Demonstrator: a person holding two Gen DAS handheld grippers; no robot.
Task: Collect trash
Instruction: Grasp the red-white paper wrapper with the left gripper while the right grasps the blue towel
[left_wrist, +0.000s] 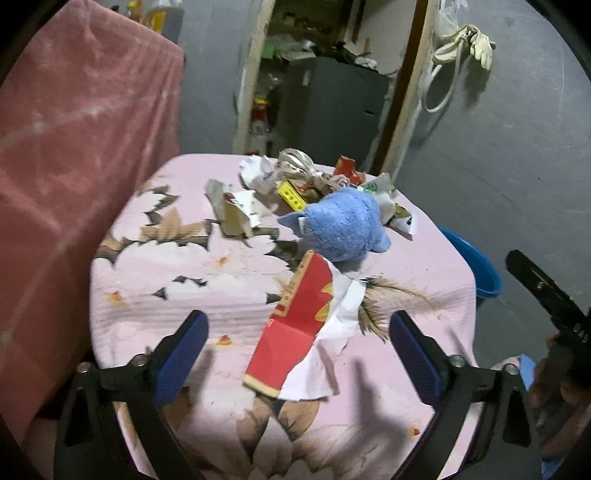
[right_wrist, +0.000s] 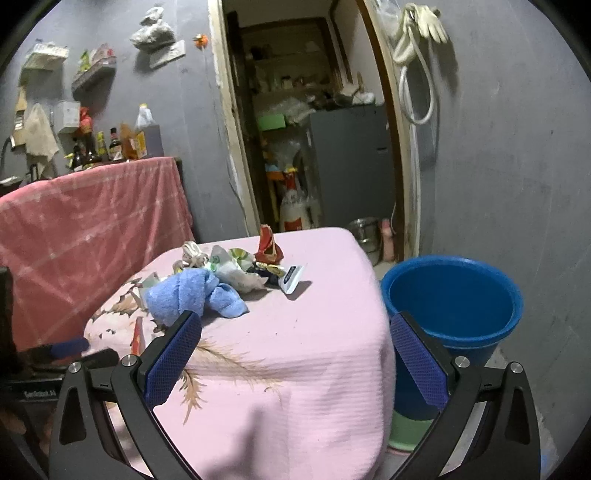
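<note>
Both claws are spread wide and hold nothing. The left claw (left_wrist: 299, 347) hovers over the near edge of a desk (left_wrist: 155, 288) draped in pink floral cloth, with a torn red wrapper (left_wrist: 295, 328) lying flat between its fingers. Toward the far edge sits a blue cloth (left_wrist: 343, 225) with a heap of crumpled trash (left_wrist: 295, 181) touching it behind. The right claw (right_wrist: 295, 354) hangs above the desk's right edge. A blue bucket (right_wrist: 454, 295) stands just beside that edge.
</note>
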